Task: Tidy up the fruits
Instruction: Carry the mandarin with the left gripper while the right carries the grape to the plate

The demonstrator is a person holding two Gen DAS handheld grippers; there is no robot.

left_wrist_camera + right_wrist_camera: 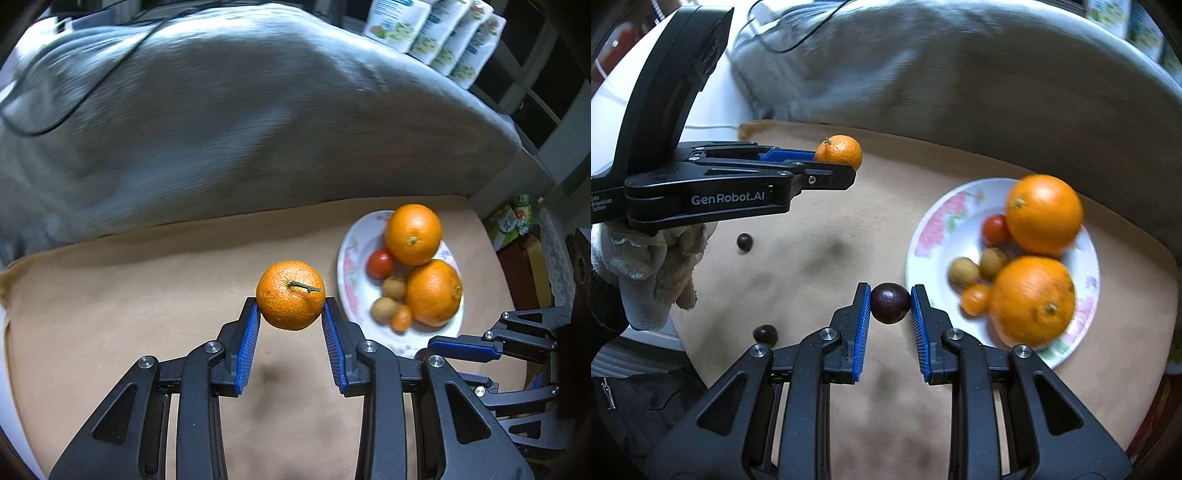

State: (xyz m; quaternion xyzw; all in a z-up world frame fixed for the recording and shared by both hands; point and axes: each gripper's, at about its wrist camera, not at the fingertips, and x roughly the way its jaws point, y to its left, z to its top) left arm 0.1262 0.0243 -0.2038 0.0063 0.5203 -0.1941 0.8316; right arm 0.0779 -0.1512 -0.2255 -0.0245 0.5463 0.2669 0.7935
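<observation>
Right wrist view showed the beige mat (820, 236) with the floral plate (923, 236) on it, already holding 2 large oranges (1044, 214), 1 red tomato (995, 229), 2 small brown fruits (964, 271) and 1 small orange fruit (976, 298). Both tongs were mid-carry toward that plate, I judged. The left gripper (290, 314) was clenched on 1 mandarin (290, 294), held above the mat just beside the plate's rim. The right gripper (890, 303) was clamped on 1 dark purple fruit (890, 302), also near the plate. Next each load needed lowering into a free spot among the fruit before release. 2 more dark fruits (744, 242) lay loose on the mat, left to collect.
</observation>
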